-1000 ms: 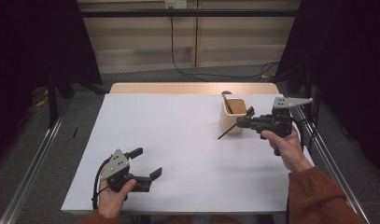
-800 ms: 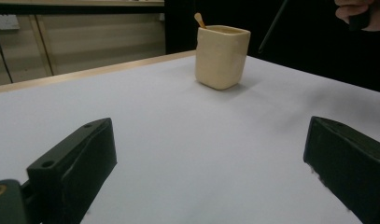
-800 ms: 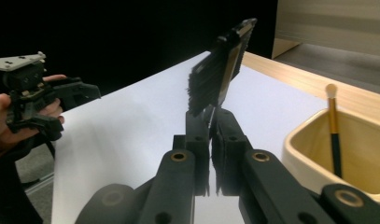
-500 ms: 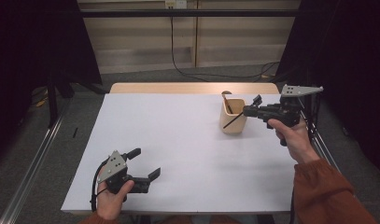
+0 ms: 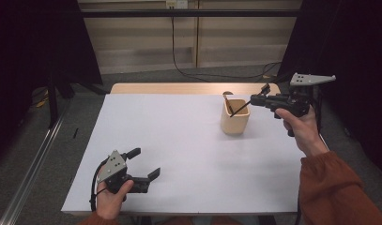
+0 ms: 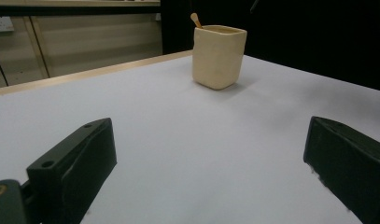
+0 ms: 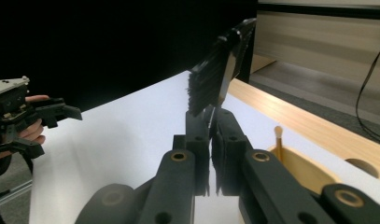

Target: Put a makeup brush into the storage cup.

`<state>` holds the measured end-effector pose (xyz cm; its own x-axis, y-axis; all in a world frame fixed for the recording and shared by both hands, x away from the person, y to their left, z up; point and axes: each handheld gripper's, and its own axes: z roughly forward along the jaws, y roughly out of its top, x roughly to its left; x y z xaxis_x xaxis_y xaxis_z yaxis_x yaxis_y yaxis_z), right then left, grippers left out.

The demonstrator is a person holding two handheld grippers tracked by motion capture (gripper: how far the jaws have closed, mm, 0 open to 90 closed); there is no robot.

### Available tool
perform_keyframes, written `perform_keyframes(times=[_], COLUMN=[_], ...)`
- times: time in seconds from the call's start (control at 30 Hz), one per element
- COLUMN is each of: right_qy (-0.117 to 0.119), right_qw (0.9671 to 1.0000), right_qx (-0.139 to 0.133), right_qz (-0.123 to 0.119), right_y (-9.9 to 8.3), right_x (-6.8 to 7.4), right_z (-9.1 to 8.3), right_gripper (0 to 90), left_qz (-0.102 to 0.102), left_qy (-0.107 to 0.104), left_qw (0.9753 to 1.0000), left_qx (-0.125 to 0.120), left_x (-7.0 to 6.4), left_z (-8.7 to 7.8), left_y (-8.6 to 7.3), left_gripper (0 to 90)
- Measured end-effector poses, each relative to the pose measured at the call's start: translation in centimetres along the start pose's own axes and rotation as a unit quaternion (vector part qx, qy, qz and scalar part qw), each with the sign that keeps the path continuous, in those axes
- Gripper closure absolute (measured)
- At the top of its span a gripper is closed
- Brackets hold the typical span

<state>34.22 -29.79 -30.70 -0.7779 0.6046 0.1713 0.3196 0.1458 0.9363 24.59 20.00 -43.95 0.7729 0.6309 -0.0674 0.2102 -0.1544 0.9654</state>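
A beige cup (image 5: pixel 235 119) stands on the white table (image 5: pixel 179 140) at the back right, also seen in the left gripper view (image 6: pixel 219 56) and the right gripper view (image 7: pixel 299 172). A wooden stick (image 5: pixel 227 97) (image 6: pixel 196 19) (image 7: pixel 278 140) leans inside it. My right gripper (image 5: pixel 260 98) (image 7: pixel 211 121) hovers just right of the cup's rim, shut on a thin black brush (image 5: pixel 240 108). Its bristle head (image 7: pixel 211 79) points up past the jaws, and its handle slants down into the cup. My left gripper (image 5: pixel 145 162) (image 6: pixel 210 128) rests open and holds nothing at the front left.
A bare wooden strip (image 5: pixel 179 88) runs along the table's far edge, with a round hole (image 7: pixel 360 168) in it near the cup. Cables (image 5: pixel 184 70) trail on the floor behind. A metal rail (image 5: pixel 34 173) runs along the floor at the left.
My right gripper has risen and moved back with the brush; the handle's lower end, earlier in front of the cup, now dips into it. The left gripper has stayed put.
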Motion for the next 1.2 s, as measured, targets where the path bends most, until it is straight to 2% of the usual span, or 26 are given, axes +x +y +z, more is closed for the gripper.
perform_keyframes(times=[0.27,0.5,0.93,1.2], right_qy=[-0.017,-0.035,-0.071,-0.084], right_qw=[0.9998,0.9993,0.9958,0.994], right_qx=[0.006,0.017,0.057,0.069], right_qz=[-0.001,-0.001,0.011,0.016], right_y=[0.8,1.0,0.8,1.3], right_x=[-1.0,-1.6,-3.3,-4.1], right_z=[-0.1,0.2,1.5,2.2], right_gripper=[85.6,85.6,85.7,85.6], left_qz=[-0.009,-0.003,-0.003,-0.003], left_qy=[-0.001,-0.001,0.003,0.005], left_qw=[1.0,1.0,1.0,1.0], left_qx=[-0.004,-0.002,-0.001,-0.002], left_x=[0.1,0.0,0.1,0.1], left_z=[0.0,0.0,0.1,0.0], left_y=[-0.1,0.0,-0.1,0.0], left_gripper=[2.4,2.4,2.4,2.4])
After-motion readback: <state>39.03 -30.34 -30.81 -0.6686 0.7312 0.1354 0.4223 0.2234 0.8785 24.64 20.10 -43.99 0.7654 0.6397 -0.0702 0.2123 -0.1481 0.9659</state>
